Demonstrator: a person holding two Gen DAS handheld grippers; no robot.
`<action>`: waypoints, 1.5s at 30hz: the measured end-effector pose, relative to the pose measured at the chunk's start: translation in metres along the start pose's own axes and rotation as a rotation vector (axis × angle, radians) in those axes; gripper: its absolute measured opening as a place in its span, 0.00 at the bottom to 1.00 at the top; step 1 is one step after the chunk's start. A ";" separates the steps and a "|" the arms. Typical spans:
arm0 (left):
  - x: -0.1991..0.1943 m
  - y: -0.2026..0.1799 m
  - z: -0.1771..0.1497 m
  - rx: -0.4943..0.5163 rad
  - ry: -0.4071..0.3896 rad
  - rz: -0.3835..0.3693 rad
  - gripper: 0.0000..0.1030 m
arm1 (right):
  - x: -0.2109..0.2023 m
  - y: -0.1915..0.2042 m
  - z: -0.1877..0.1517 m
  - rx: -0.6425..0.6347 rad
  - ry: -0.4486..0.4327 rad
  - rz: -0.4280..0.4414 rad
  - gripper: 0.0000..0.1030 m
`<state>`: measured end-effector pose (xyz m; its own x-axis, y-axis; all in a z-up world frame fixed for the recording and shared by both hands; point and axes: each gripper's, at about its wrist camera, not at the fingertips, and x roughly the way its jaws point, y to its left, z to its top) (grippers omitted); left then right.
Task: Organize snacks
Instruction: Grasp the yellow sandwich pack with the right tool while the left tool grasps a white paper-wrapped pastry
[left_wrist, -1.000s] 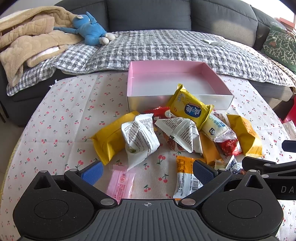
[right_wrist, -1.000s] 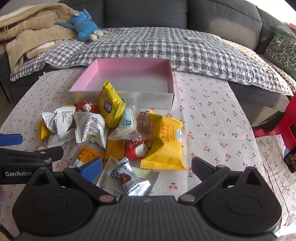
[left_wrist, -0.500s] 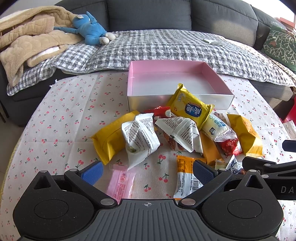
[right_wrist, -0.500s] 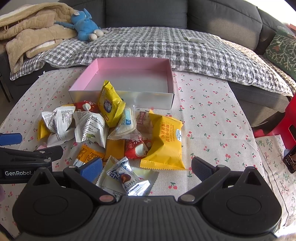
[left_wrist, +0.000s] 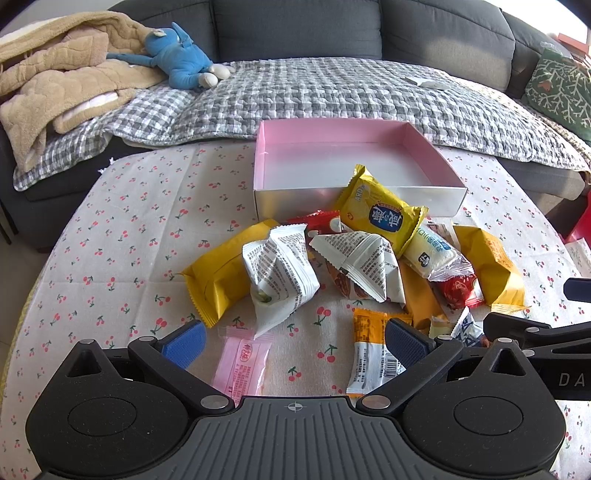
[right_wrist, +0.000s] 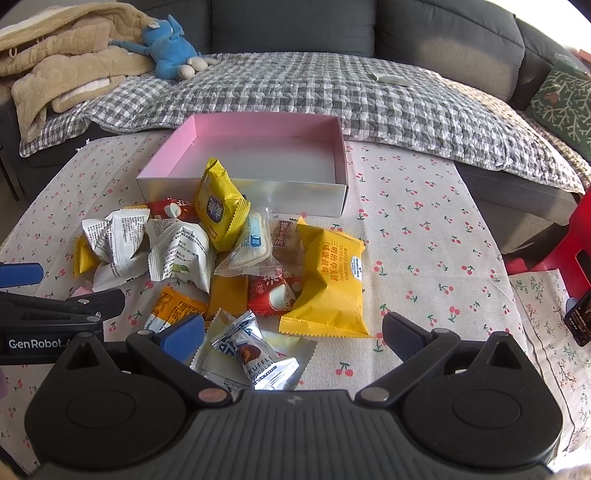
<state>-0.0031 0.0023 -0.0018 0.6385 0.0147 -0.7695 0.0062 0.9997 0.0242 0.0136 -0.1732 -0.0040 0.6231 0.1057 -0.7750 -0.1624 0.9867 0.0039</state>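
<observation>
We see the box (left_wrist: 354, 173) at the far side of the table (left_wrist: 122, 236), with the sofa (left_wrist: 295, 33) behind it. The heap of snack packets (left_wrist: 354, 258) lies just before the box, one packet (left_wrist: 382, 212) leaning on its near wall. Nearest us, a small sachet (left_wrist: 240, 360) lies left of a barcoded bar (left_wrist: 373, 354). A plush toy (left_wrist: 181, 62) rests on the sofa, far left.
</observation>
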 end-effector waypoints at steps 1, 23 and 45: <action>0.000 0.000 0.000 0.000 0.000 0.000 1.00 | 0.000 0.000 0.000 0.000 0.000 0.000 1.00; 0.013 0.017 0.013 0.004 0.002 -0.028 1.00 | 0.004 -0.011 0.014 -0.005 0.034 0.070 0.99; 0.063 0.038 0.034 -0.036 0.110 -0.200 0.76 | 0.061 -0.043 0.040 0.192 0.193 0.160 0.65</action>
<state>0.0637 0.0407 -0.0274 0.5398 -0.1836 -0.8215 0.0957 0.9830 -0.1567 0.0886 -0.2043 -0.0261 0.4417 0.2543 -0.8604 -0.0883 0.9667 0.2403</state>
